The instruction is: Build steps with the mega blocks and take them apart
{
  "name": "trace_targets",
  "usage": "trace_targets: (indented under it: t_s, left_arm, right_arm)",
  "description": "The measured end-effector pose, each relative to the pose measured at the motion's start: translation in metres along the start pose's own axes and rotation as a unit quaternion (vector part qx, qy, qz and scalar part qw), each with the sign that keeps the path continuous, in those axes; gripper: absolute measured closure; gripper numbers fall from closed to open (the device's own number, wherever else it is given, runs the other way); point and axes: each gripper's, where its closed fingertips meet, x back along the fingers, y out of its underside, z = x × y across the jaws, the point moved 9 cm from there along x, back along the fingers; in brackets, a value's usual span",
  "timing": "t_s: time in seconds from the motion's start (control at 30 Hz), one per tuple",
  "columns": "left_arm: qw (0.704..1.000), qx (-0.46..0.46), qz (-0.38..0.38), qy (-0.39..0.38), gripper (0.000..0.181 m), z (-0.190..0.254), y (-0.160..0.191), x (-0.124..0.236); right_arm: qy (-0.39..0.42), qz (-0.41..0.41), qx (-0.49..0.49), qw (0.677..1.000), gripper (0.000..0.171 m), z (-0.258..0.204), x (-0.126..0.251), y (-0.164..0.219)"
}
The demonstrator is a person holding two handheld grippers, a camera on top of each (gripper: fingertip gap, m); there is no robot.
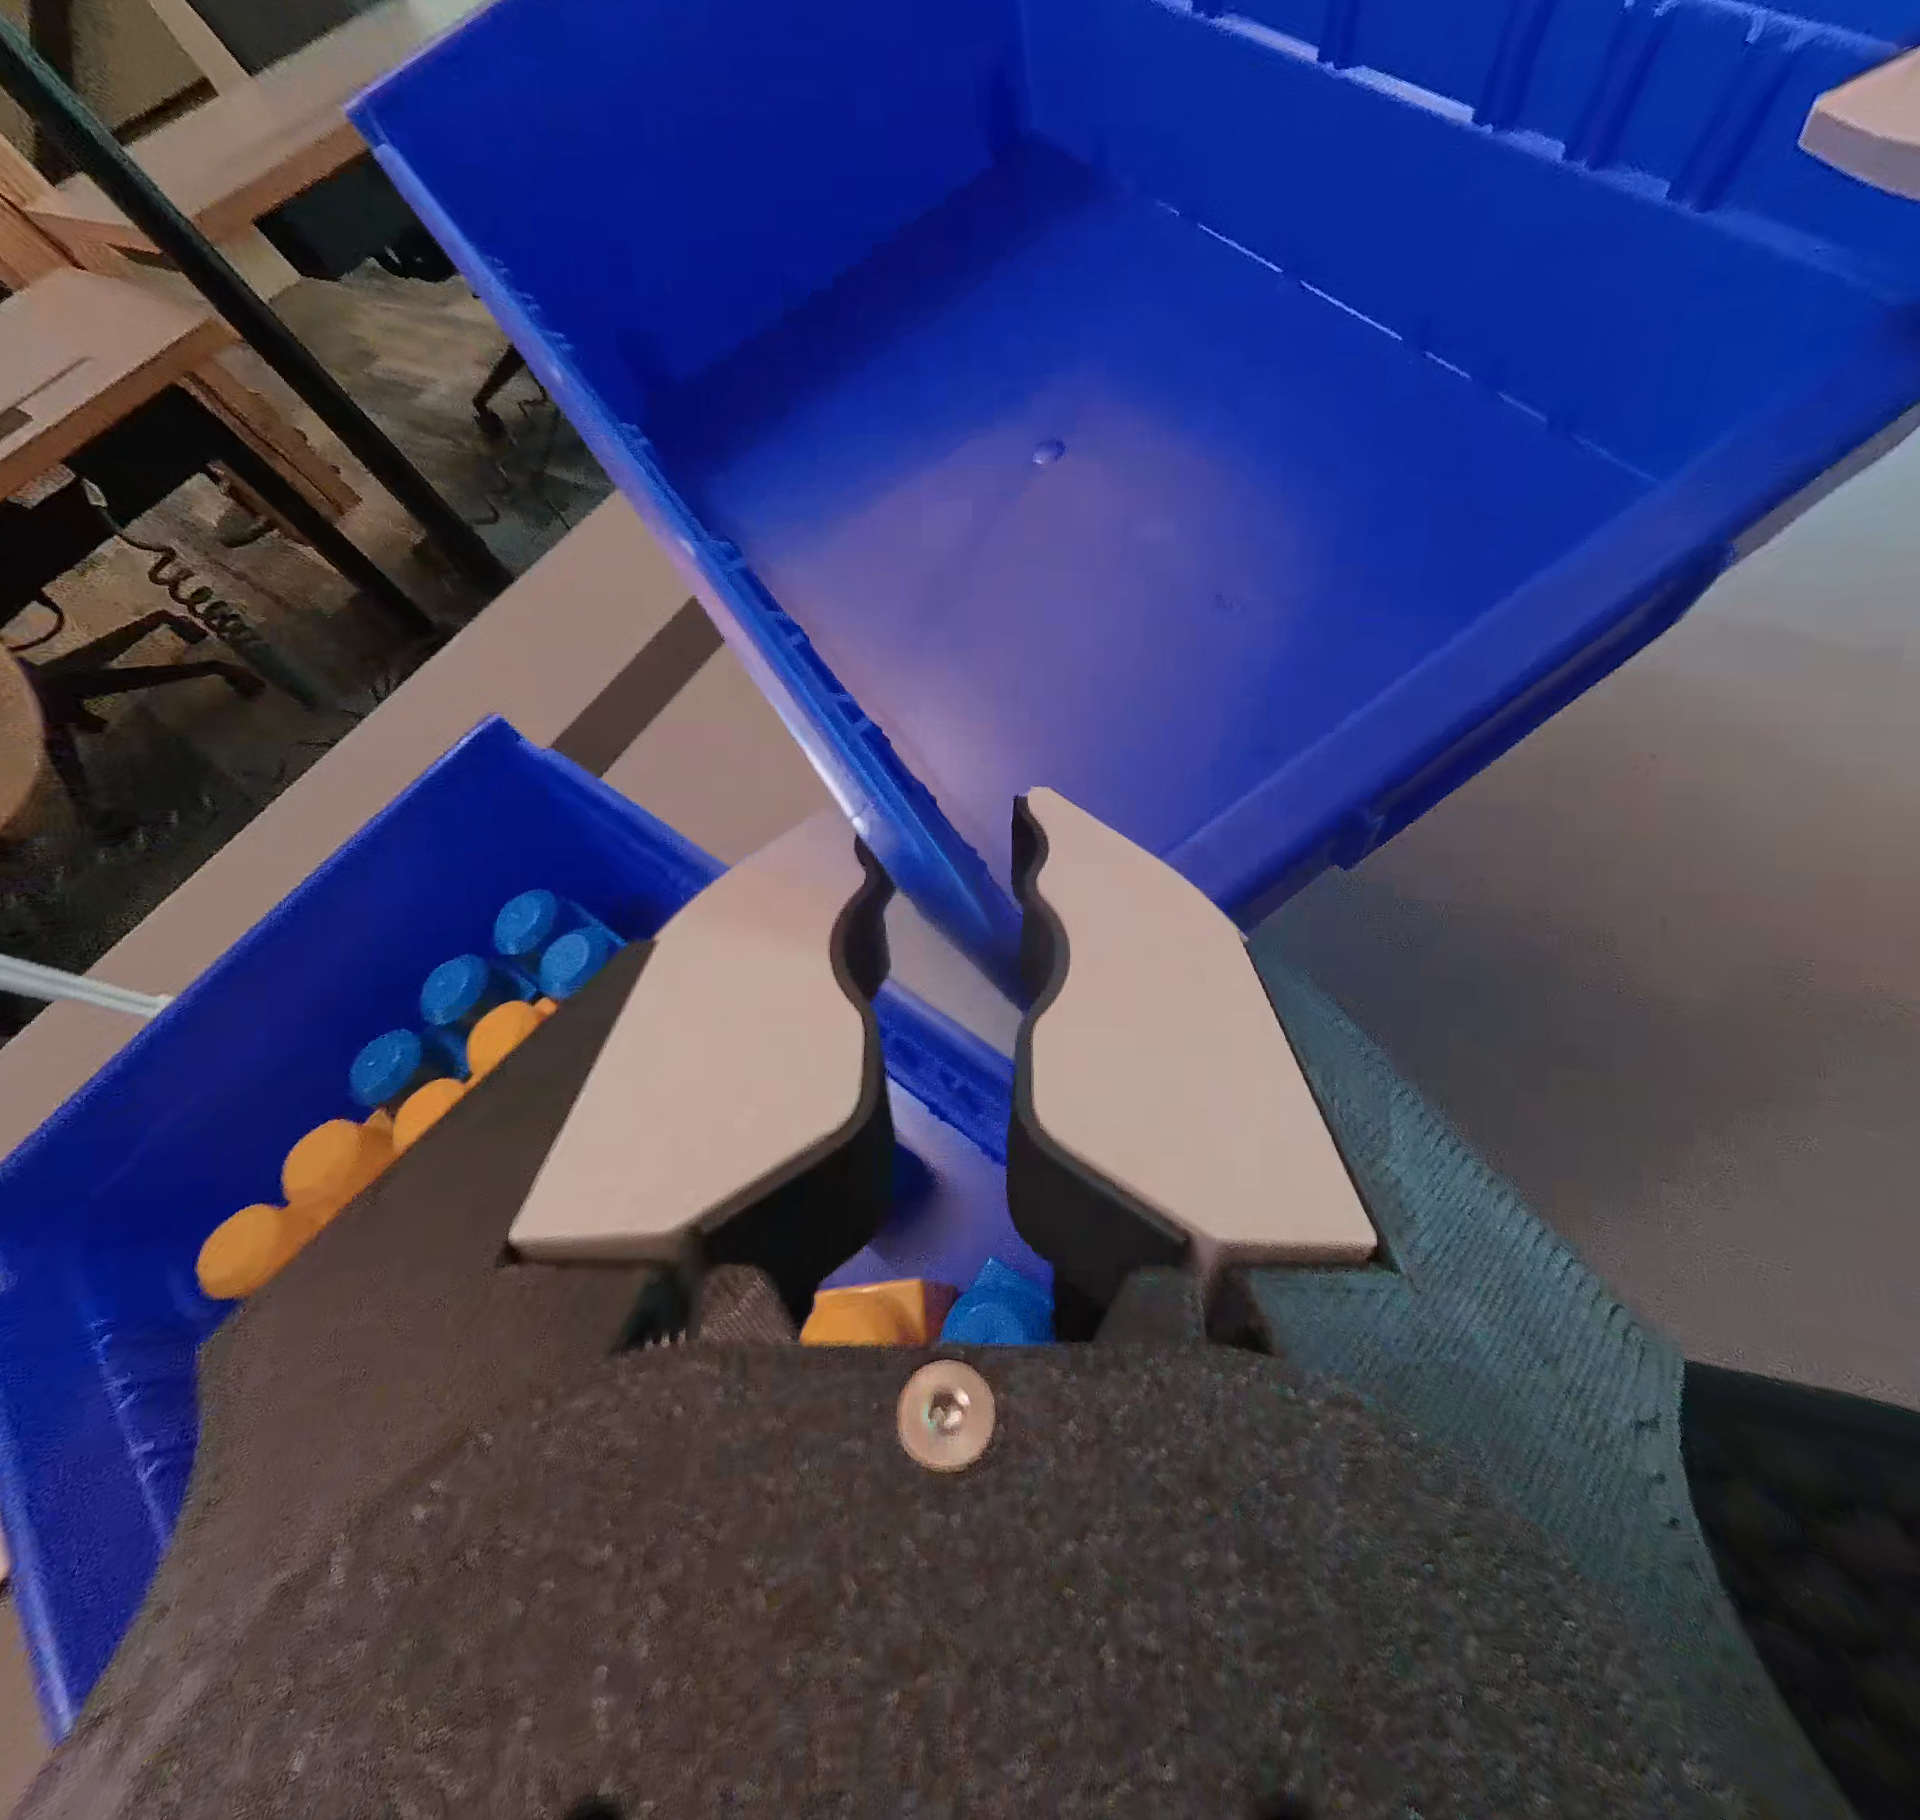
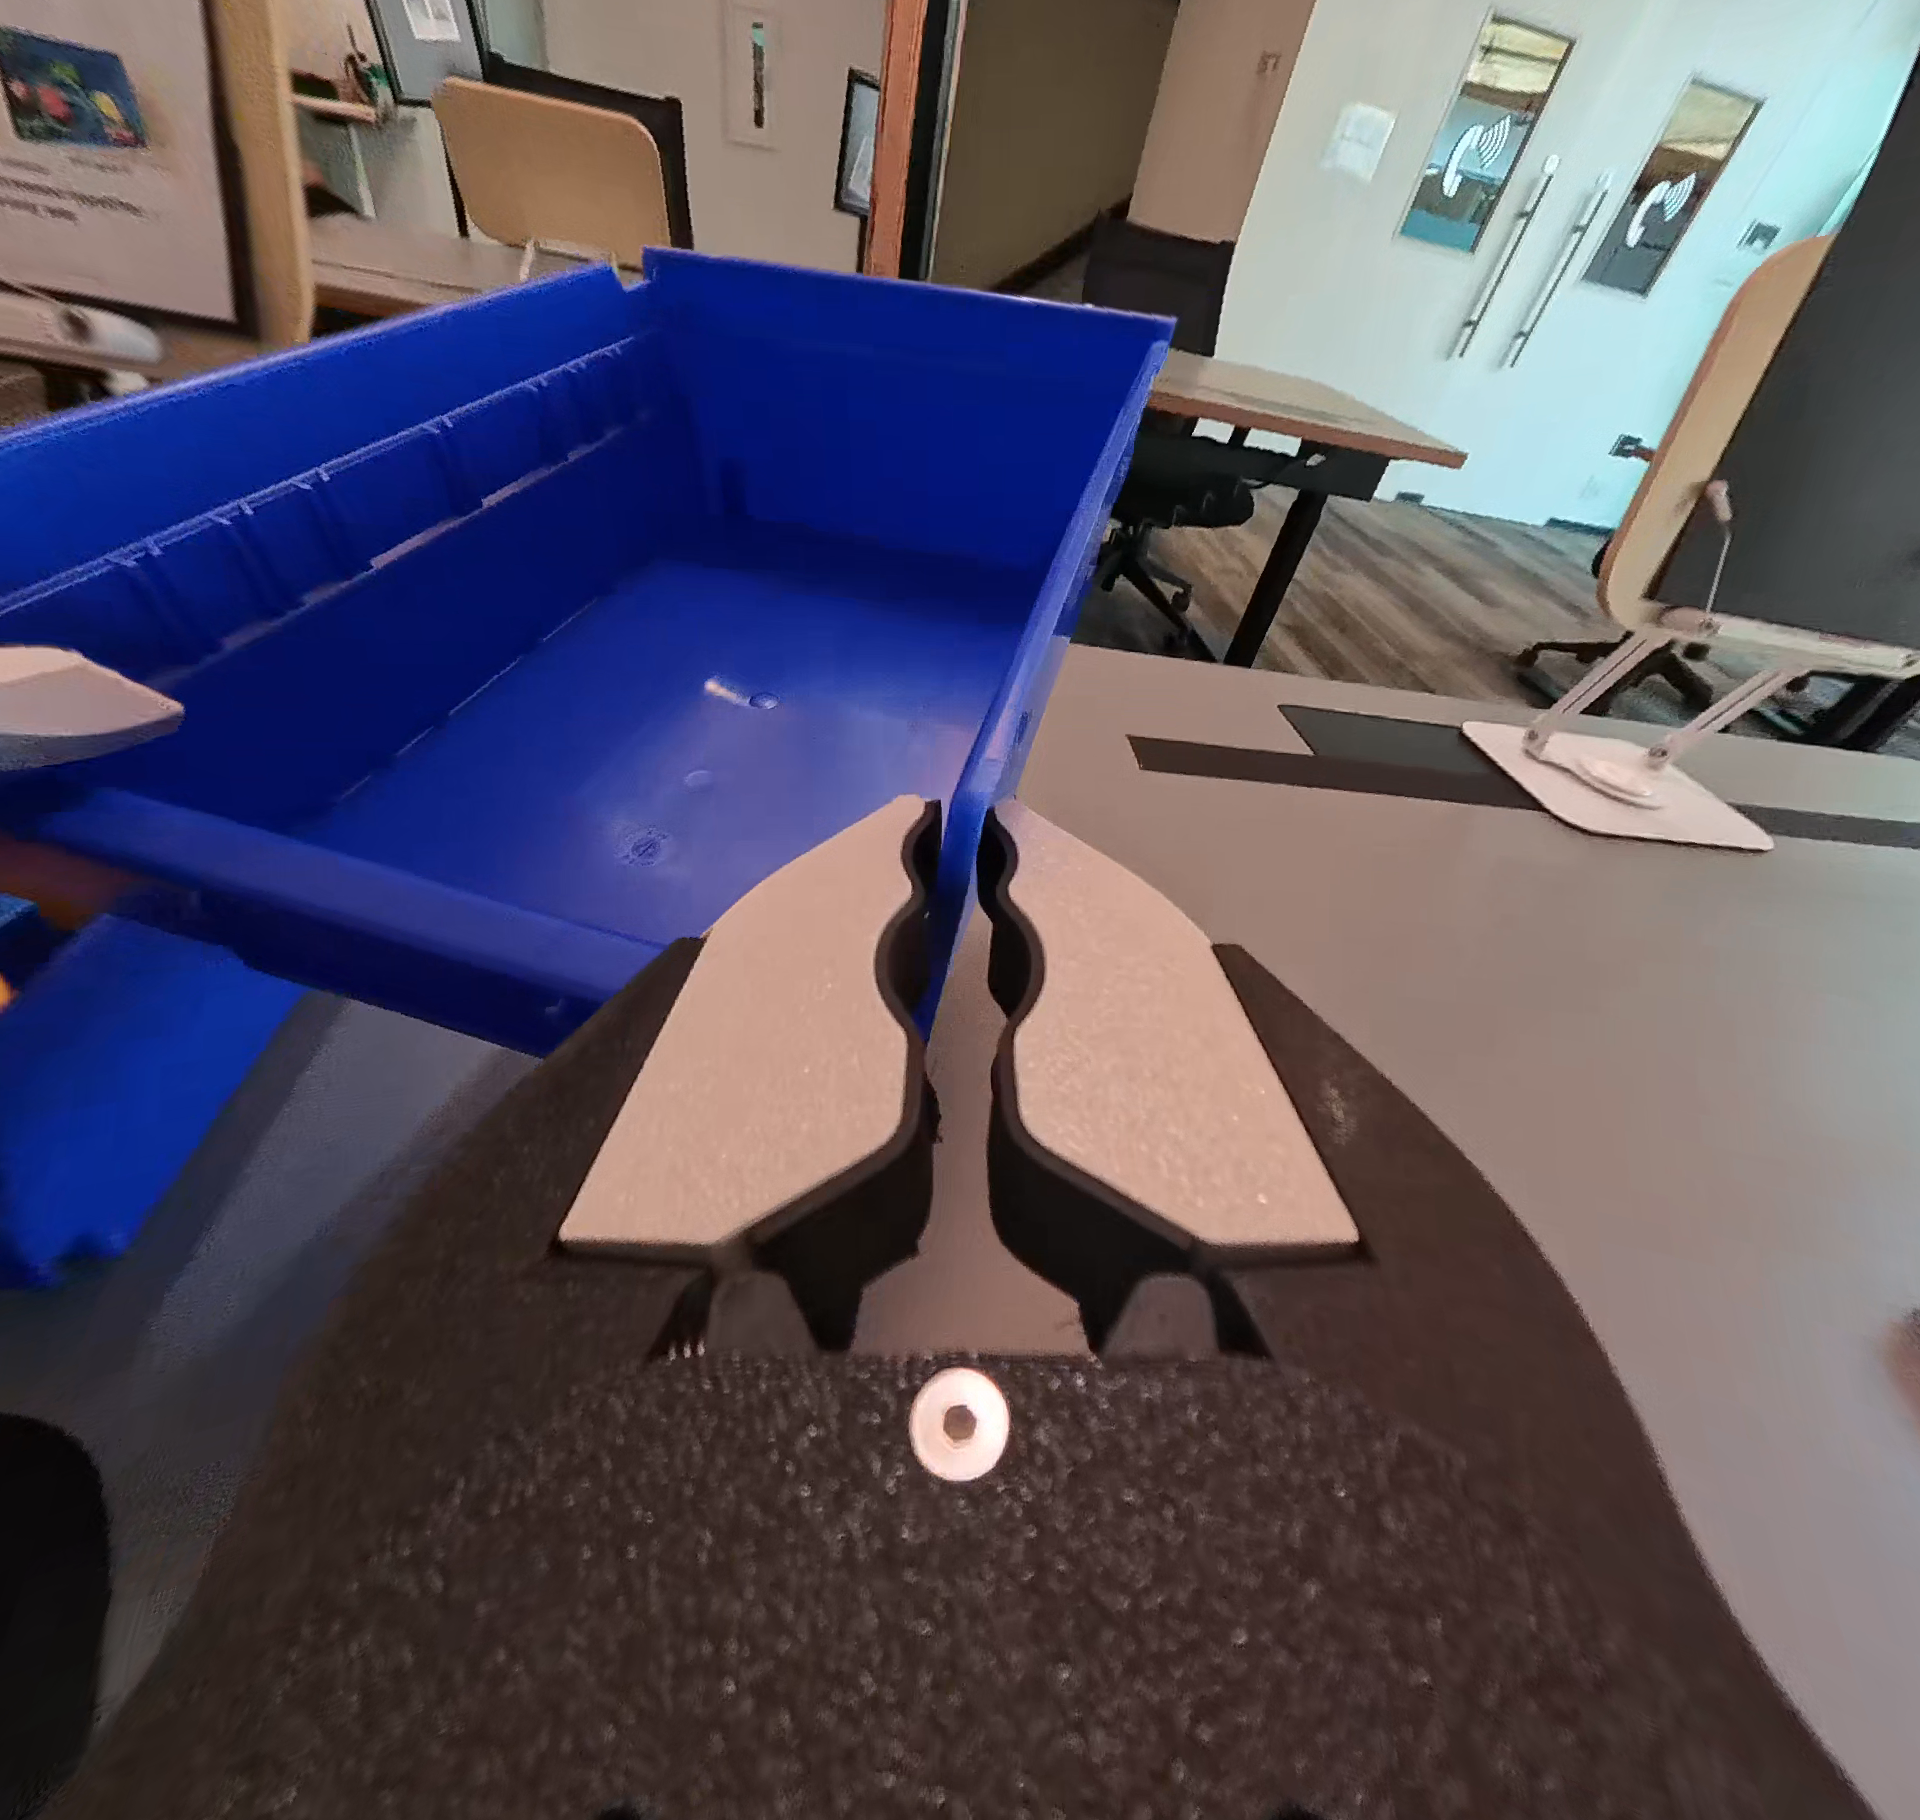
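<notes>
Mega blocks (image 1: 436, 1053) lie in the small bin (image 1: 125, 1199); my 2 grippers (image 1: 940, 913) (image 2: 961, 856) pinch the empty bin's (image 1: 1195, 544) walls, tilted; it may slip and drop.

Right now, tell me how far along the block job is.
Done: no steps stand in view; blue blocks and orange blocks lie loose in the smaller bin. In hand: left gripper and right gripper each clamp a wall of the large bin, empty and tilted above the table. Left: set it down; whether building remains, I cannot tell.
</notes>
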Motion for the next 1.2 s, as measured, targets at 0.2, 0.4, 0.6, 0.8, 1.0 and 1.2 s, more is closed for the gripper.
trace_targets:
  t_s: [0.2,0.4,0.6,0.8,1.0,1.2]
  left_arm:
    - [0.997,-0.044,-0.056,0.016,0.157,0.013,0.006,-0.031]
    - [0.989,-0.09,-0.113,0.024,0.155,0.021,0.017,-0.052]
    - [0.982,-0.119,-0.143,0.026,0.154,0.025,0.02,-0.062]
    - [0.978,-0.149,-0.146,0.02,0.145,0.029,0.02,-0.066]
    - [0.979,-0.162,-0.12,0.019,0.138,0.031,0.025,-0.055]
    - [0.986,-0.155,-0.065,0.023,0.138,0.028,0.028,-0.017]
  right_arm:
    - [-0.003,-0.023,-0.02,1.0,0.166,0.019,-0.018,0.037]
    - [0.01,-0.05,-0.042,0.998,0.167,0.022,-0.032,0.068]
    - [0.02,-0.072,-0.071,0.995,0.167,0.023,-0.042,0.087]
    - [0.037,-0.078,-0.087,0.992,0.168,0.029,-0.052,0.096]
    - [0.048,-0.086,-0.071,0.993,0.168,0.029,-0.06,0.099]
    - [0.043,-0.089,-0.057,0.993,0.166,0.029,-0.065,0.106]
